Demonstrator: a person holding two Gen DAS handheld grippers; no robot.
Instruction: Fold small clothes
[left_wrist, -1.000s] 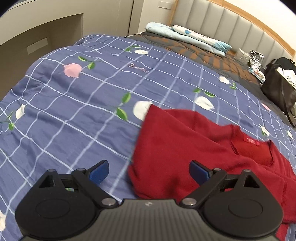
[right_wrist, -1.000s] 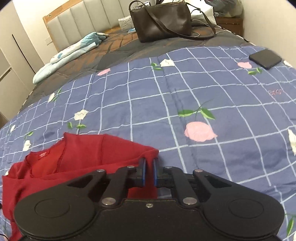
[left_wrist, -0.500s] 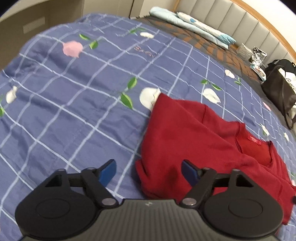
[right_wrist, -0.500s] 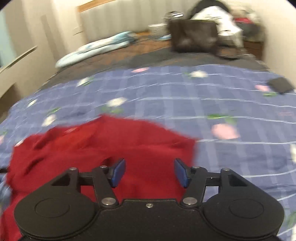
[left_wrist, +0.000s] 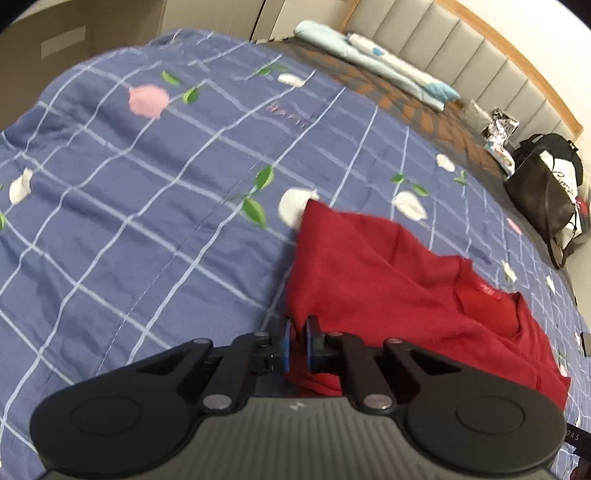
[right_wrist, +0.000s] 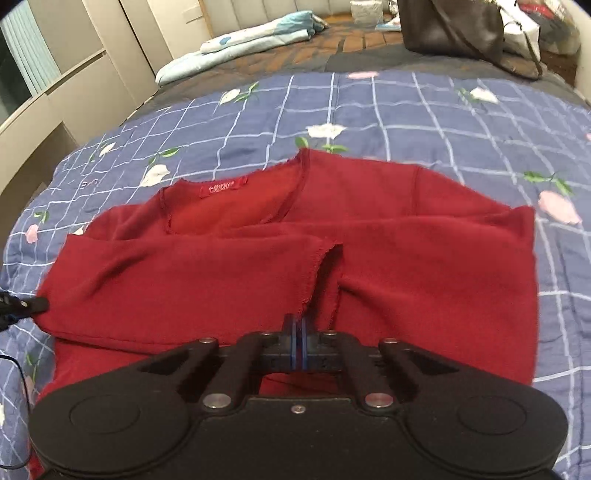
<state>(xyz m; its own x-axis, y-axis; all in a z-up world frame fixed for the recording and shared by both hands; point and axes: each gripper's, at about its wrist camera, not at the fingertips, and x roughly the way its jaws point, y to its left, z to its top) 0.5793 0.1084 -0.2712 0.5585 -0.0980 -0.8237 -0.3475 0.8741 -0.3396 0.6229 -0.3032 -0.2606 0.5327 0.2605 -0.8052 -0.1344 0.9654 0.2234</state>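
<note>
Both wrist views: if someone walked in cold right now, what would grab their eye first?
The red sweater grabs it first, lying rumpled on the blue checked floral quilt, its neck label facing up. Next, both sets of jaws have just closed: the left gripper pinches the sweater's near edge, and the right gripper is shut low on its front, though a grip on cloth there isn't clear. A dark handbag sits at the far end of the bed.

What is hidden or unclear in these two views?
- Left wrist: sweater hem, behind the left gripper, whose jaws just closed on cloth.
- Right wrist: whether the right gripper, just closed, pinches cloth; its pads hide this.
- Right wrist: label text, too blurred.
</note>
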